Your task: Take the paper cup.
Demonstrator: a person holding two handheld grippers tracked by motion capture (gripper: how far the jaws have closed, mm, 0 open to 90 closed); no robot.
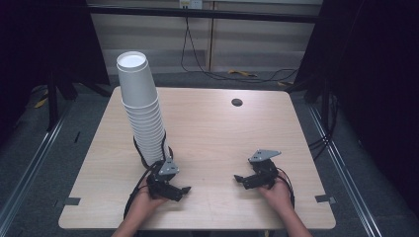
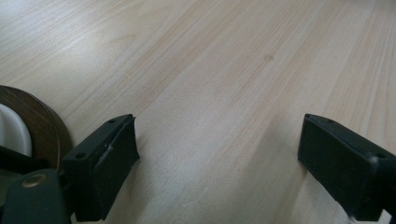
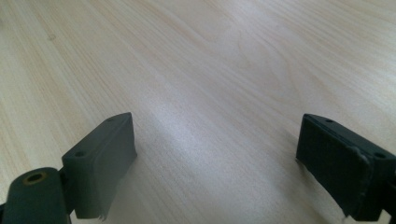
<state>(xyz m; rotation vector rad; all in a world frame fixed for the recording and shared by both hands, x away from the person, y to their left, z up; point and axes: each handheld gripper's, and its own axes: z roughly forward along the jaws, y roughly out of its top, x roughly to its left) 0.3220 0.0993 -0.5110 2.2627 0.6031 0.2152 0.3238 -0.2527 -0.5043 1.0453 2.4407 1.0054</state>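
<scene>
A tall leaning stack of white paper cups stands on the left half of the wooden table, its base behind my left gripper. My left gripper rests low near the table's front edge, pointing right; its jaws stand wide apart over bare wood, holding nothing. At the left edge of the left gripper view sits a brown ring with a white inside. My right gripper lies at the front right, pointing left toward the other one, jaws apart with only tabletop between them.
A dark round cable hole sits in the table's far right part. Black cables loop around the cup stack's base and trail off each gripper. Metal rails run along the floor on both sides.
</scene>
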